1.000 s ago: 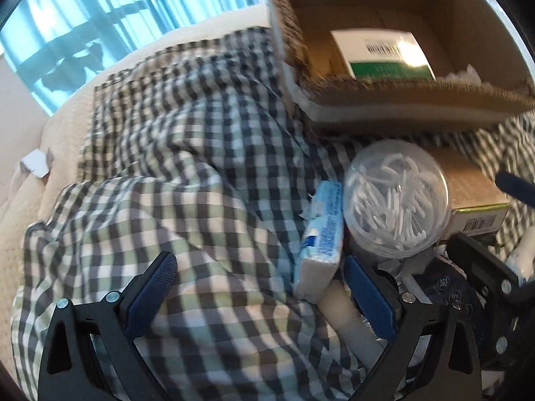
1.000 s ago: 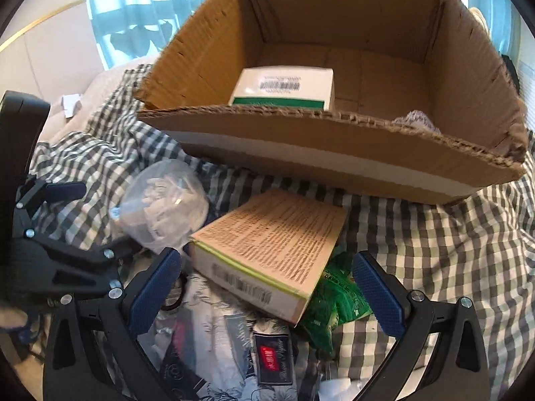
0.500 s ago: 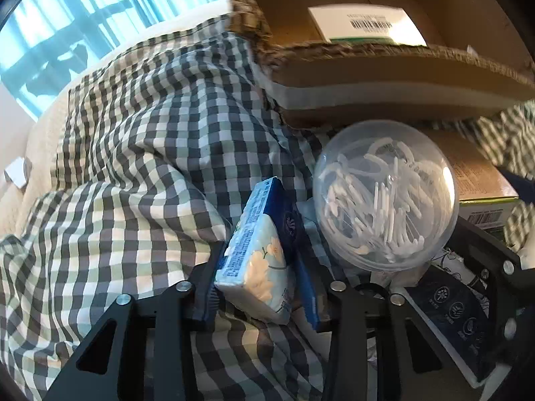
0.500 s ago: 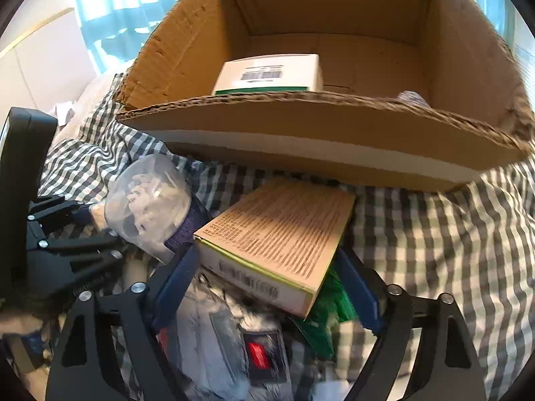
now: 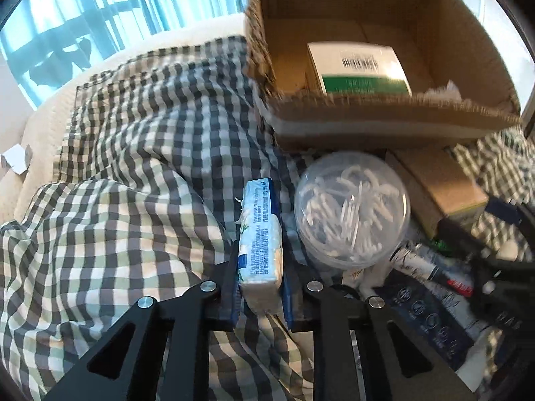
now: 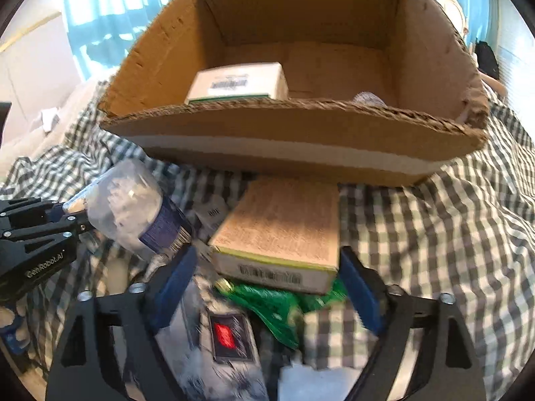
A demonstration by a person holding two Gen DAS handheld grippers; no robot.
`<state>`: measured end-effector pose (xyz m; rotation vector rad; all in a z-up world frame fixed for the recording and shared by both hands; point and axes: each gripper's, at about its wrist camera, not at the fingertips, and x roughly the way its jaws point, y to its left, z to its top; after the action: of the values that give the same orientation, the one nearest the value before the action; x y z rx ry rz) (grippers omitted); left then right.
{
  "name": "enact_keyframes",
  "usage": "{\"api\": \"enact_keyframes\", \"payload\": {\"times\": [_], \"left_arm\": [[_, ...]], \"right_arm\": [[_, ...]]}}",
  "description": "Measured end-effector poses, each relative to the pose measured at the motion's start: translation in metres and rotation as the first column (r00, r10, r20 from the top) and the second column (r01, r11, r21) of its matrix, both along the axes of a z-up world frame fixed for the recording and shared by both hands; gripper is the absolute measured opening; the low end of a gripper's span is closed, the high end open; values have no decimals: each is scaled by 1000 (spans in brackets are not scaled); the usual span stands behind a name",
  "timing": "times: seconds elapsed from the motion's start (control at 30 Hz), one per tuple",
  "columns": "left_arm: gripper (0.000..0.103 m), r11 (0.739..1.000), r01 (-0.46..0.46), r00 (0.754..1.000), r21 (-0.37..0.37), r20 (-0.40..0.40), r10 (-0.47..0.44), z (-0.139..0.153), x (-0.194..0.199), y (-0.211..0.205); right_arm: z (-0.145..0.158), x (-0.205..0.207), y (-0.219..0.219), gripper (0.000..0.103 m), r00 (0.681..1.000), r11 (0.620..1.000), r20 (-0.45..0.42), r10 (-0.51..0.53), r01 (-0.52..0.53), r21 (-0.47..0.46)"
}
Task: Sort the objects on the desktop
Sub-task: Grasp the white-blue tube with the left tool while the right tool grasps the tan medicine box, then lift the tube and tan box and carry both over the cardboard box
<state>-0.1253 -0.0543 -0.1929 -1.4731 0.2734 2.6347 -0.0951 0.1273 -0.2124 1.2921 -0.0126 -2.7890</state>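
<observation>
A blue and white tissue pack (image 5: 259,234) stands on edge between the pads of my left gripper (image 5: 260,260). The jaws are closing and both pads press on its sides. Right beside it lies a clear round tub of white picks (image 5: 351,207), also seen in the right wrist view (image 6: 127,204). My right gripper (image 6: 267,260) straddles a flat brown box (image 6: 281,224). Its jaws are opening, and a gap shows on each side of the box. Behind stands an open cardboard carton (image 6: 284,127) with a white and green box (image 6: 237,82) inside.
Everything rests on a rumpled checked cloth (image 5: 133,200). Under the brown box lie a green packet (image 6: 277,304) and a dark sachet with a red label (image 6: 227,334). The left tool's black frame (image 6: 36,244) sits at the left edge. Crumpled white paper (image 5: 444,92) lies in the carton.
My left gripper went from wide open to shut on the tissue pack, which now stands upright between the pads. The right gripper narrowed around the brown box, then widened slightly.
</observation>
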Motion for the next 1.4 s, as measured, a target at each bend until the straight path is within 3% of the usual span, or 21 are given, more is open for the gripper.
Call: {"api": "enact_keyframes", "payload": {"times": [0.1, 0.13, 0.37, 0.47, 0.6, 0.73, 0.87, 1.13, 1.27, 1.4], "left_arm": [[19, 999, -24, 999, 36, -29, 25, 7, 3, 1], [19, 998, -32, 999, 49, -37, 34, 10, 4, -1], [19, 994, -50, 993, 96, -102, 60, 31, 9, -9], [19, 992, -51, 989, 115, -134, 67, 42, 12, -11], [19, 988, -45, 978, 145, -196, 73, 62, 16, -16], [19, 986, -33, 964, 166, -255, 75, 81, 21, -19], [19, 983, -17, 947, 182, -313, 74, 101, 34, -17], [19, 978, 19, 907, 208, -415, 71, 137, 62, -6], [19, 962, 40, 891, 271, -446, 89, 150, 72, -6], [19, 963, 52, 863, 265, -497, 91, 164, 81, 0]], "right_arm": [[-12, -9, -2, 90, 999, 1000, 32, 3, -4, 27], [-15, -11, -2, 79, 999, 1000, 36, 1, -2, 31], [5, 1, 11, 78, 1000, 999, 7, 5, -4, -38], [28, 15, 14, 77, 999, 997, -40, 20, -23, -71], [68, 37, 13, 75, 985, 997, -168, 29, -40, -63], [106, 27, 23, 75, 967, 997, -251, 41, -57, -58], [116, 73, 21, 75, 945, 995, -325, 43, -69, -69], [154, 92, 19, 75, 878, 994, -478, 38, -81, -69], [173, 111, 26, 75, 834, 996, -551, 27, -71, -60], [192, 125, 30, 75, 794, 997, -608, 15, -57, -50]]}}
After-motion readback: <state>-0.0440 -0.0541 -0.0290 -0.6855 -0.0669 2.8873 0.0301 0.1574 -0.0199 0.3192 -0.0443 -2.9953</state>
